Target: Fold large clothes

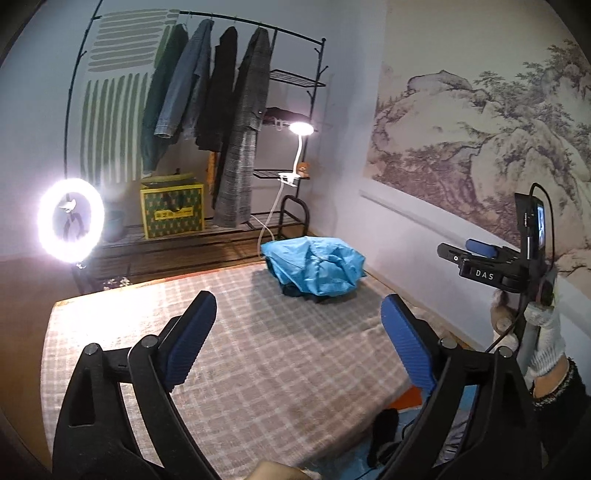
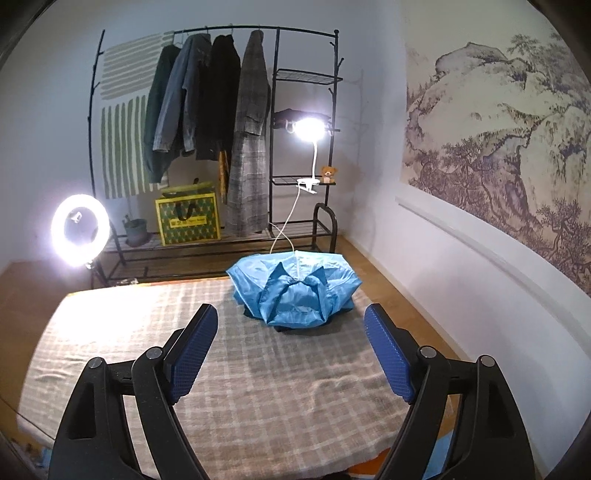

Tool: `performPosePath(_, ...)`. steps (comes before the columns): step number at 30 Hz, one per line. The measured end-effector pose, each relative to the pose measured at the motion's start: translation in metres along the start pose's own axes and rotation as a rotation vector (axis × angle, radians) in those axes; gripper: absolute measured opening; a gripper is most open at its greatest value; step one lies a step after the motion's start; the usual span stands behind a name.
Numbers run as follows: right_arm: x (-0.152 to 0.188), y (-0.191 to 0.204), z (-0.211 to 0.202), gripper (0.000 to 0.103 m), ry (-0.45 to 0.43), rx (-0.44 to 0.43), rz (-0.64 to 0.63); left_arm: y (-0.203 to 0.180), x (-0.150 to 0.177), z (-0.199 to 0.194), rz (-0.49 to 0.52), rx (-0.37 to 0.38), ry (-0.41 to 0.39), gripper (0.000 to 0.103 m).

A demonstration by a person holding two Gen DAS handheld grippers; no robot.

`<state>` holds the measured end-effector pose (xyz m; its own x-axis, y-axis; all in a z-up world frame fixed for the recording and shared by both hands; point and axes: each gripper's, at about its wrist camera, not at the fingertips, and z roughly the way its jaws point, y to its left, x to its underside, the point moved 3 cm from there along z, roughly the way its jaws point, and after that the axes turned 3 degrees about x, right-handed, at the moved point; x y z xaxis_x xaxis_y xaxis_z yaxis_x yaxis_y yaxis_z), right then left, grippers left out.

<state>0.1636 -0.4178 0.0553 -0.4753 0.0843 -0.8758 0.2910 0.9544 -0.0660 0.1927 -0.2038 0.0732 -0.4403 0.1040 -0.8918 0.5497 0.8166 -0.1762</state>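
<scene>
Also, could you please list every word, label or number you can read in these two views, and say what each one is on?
"DAS": white letters on the black body of the right claw, seen from the left wrist view.
Yellow and green box under the clothes rack: its label strip carries print too small and blurred to read.
Small screen on the right claw: lit, unreadable.
Nothing else legible.

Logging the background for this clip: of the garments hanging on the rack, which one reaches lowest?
The grey plaid coat, rightmost of the four on the clothes rack. Its hem drops almost to the bottom shelf, while the green jacket, denim jacket and black coat end far higher.
</scene>
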Motion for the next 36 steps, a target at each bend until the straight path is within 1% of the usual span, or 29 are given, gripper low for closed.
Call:
performPosePath(2,0.005,0.006,0.006,0.082,-0.005,0.011,-0.01,0.004,0.006,0.008,0.005,-0.029,-0.012,0.101)
performPosePath(6,0.015,0.017,0.017,0.082,-0.027,0.031,-0.001,0.012,0.016,0.026,0.006,-0.076,-0.027,0.102)
performPosePath(10,0.025,0.026,0.034,0.082,-0.029,0.026,0.012,0.017,0.027,0.042,0.017,-0.108,-0.033,0.103)
performPosePath(14,0.032,0.032,0.05,0.082,-0.033,0.034,0.018,0.022,0.036,0.056,0.026,-0.121,-0.054,0.103)
performPosePath(16,0.034,0.034,0.059,0.082,-0.028,0.038,0.013,0.027,0.042,0.063,0.028,-0.144,-0.062,0.103)
performPosePath(18,0.036,0.035,0.066,0.082,-0.029,0.051,0.008,0.034,0.05,0.075,0.032,-0.162,-0.037,0.103)
performPosePath(24,0.044,0.045,0.085,0.082,-0.011,0.059,-0.022,0.056,0.07,0.097,-0.015,-0.162,0.028,0.103)
performPosePath(29,0.047,0.053,0.094,0.082,0.01,0.044,-0.04,0.066,0.078,0.102,-0.033,-0.179,0.045,0.103)
performPosePath(36,0.054,0.057,0.102,0.082,0.025,0.083,-0.072,0.072,0.08,0.098,-0.058,-0.179,0.047,0.103)
